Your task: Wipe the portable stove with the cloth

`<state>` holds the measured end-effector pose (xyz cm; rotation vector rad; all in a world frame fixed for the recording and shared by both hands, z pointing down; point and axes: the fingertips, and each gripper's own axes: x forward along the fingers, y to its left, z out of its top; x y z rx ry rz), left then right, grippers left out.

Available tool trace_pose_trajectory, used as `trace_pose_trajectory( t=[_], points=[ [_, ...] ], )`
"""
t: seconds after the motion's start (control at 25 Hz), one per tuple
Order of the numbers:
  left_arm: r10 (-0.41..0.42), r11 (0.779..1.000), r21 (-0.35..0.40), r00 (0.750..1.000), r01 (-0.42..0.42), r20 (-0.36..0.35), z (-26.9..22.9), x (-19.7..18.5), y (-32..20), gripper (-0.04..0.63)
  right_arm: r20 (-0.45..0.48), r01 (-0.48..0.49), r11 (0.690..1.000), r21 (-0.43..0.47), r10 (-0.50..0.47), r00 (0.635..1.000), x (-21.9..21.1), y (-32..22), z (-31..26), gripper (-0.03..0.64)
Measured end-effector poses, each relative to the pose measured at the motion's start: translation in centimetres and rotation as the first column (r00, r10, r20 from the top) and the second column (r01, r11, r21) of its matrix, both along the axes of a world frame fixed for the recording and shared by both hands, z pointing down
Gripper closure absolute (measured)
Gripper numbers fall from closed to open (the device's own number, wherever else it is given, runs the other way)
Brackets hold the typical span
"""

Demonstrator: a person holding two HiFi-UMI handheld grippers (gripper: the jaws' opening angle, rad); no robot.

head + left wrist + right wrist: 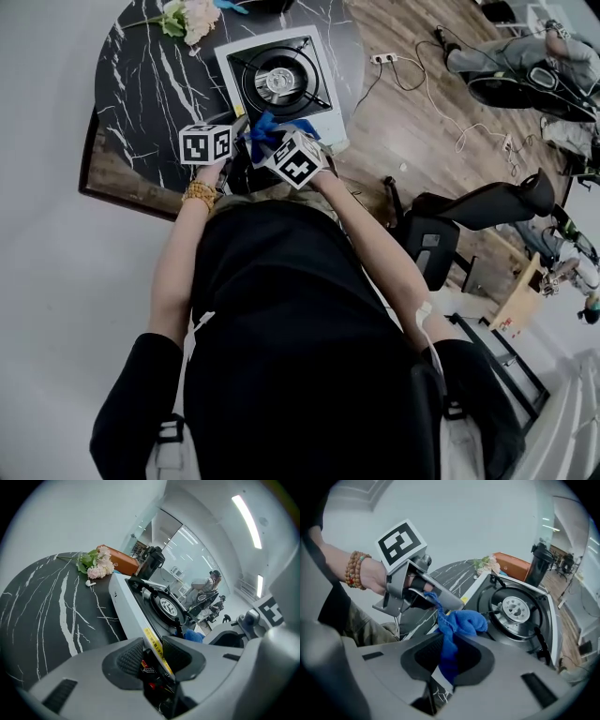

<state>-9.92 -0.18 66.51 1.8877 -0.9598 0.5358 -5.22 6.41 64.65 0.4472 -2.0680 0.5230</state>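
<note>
Portable stove [281, 80]: sits on the black marbled table [150, 84], by the edge nearest the person. It has a white metal body and a round burner under black pan supports.
Stove handling: probably stiff, but light enough to slide under a push, with a smooth painted skin. It is best pinned by its near rim while wiped. The pan supports could snag fabric.
Cloth [461, 623]: blue, soft and limp, bunched just above the stove's near corner. It is easiest taken by a fold.
Right gripper [449, 654]: jaws almost together, pinching the cloth. A wad bulges above the pads and a thin tail rises toward the other gripper.
Left gripper [152, 656]: jaws partway apart, with the stove's yellow-labelled rim running between the pads, which appear to bear on it.
Hidden: in the head view the marker cubes cover the stove's near edge and most of the cloth. No view shows the knob or front panel clearly. The cloth's lower end is lost inside the right gripper. Whether its tail touches the left gripper's finger cannot be told.
</note>
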Motion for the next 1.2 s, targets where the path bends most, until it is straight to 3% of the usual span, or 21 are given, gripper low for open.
trace_pose_trajectory(
  t=[0.12,0.28,0.4,0.48,0.56,0.64,0.72,0.8,0.88,1.0,1.2],
  points=[
    [-0.003,1.000,0.000,1.000,0.003,0.000,-0.3,0.1,-0.1,0.463,0.150,-0.105,0.984,-0.144,0.127,0.981,-0.9,0.0,-0.2,0.566],
    [-0.018,1.000,-0.020,1.000,0.018,-0.006,0.0,-0.1,-0.4,0.463,0.402,-0.142,0.919,-0.367,0.295,0.867,-1.2,-0.1,-2.7,0.565],
    [-0.003,0.999,-0.033,1.000,0.003,-0.006,0.1,0.2,-0.5,0.462,0.541,-0.137,0.931,-0.337,0.310,0.782,2.1,-1.2,-6.9,0.565],
    [0.011,0.999,-0.039,1.000,-0.011,0.012,0.1,0.2,-0.6,0.457,0.552,-0.184,0.955,-0.234,0.286,0.783,6.3,-3.8,-9.5,0.565],
    [0.004,0.999,-0.045,1.000,-0.003,0.028,-0.1,0.0,-0.8,0.448,0.493,-0.232,0.967,-0.110,0.256,0.832,10.8,-7.8,-11.0,0.565],
    [-0.027,0.999,-0.040,0.999,0.029,0.031,-0.4,-0.4,-1.7,0.448,0.378,-0.230,0.973,0.015,0.207,0.902,14.1,-12.9,-10.8,0.565],
    [-0.055,0.997,-0.047,0.998,0.056,0.033,-0.5,-0.5,-2.6,0.448,0.235,-0.152,0.984,0.091,0.127,0.964,15.5,-17.6,-9.0,0.565],
    [-0.069,0.995,-0.067,0.997,0.071,0.038,-0.1,-0.2,-2.9,0.436,0.103,-0.011,0.995,0.098,0.001,0.995,14.8,-20.3,-6.2,0.565],
    [-0.089,0.992,-0.086,0.996,0.091,0.028,0.2,-0.1,-3.2,0.417,0.012,0.138,0.988,0.074,-0.139,0.990,12.9,-21.5,-3.6,0.565],
    [-0.118,0.987,-0.108,0.993,0.119,0.021,0.4,-0.2,-3.6,0.402,-0.101,0.288,0.956,0.048,-0.282,0.954,10.0,-22.7,-0.9,0.565],
    [-0.128,0.983,-0.131,0.991,0.131,0.027,0.7,-0.2,-3.8,0.391,-0.166,0.361,0.932,-0.029,-0.360,0.918,9.5,-21.8,0.1,0.565]
  ],
)
